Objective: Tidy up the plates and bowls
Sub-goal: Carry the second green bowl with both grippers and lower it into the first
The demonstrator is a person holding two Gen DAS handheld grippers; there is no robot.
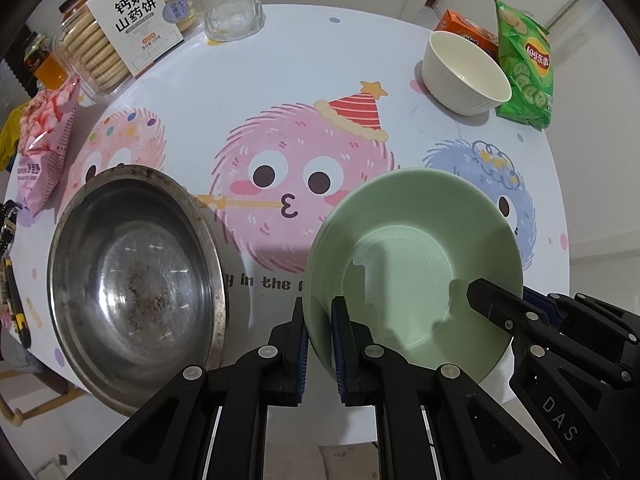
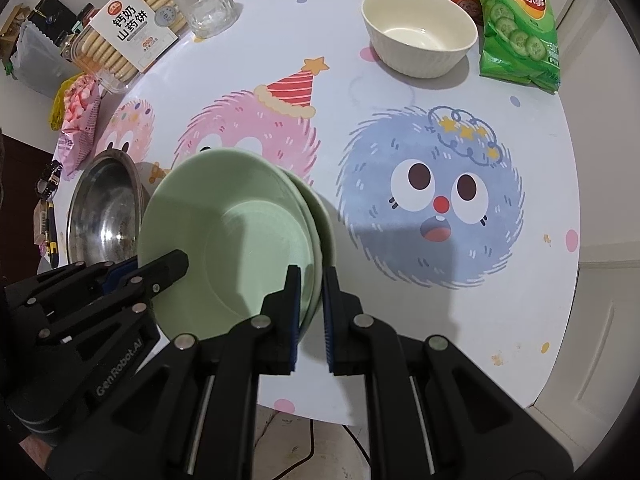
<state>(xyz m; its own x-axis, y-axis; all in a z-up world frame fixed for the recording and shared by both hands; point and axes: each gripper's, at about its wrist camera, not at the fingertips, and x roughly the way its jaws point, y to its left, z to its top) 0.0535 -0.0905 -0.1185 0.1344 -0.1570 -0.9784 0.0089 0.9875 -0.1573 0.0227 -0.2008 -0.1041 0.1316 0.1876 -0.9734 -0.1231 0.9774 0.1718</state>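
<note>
Two green plates are stacked near the counter's front edge, the upper one tilted on the lower one, whose rim shows at the right in the right wrist view. One steel bowl, stained inside, sits just left of them. One white ribbed bowl stands well apart at the far right. Snacks along the back: one biscuit tray, one clear glass, one pink bag, one green chip bag, one orange box.

Two grippers, both pointing steeply down. Left gripper: fingers nearly together, pinching the left rim of the upper plate, one finger inside, one outside. Right gripper: fingers also nearly together, pinching the right rim, inner finger in the plate, outer one outside; can't tell whether it grips one rim or both. Each gripper shows in the other's camera at the opposite rim.
</note>
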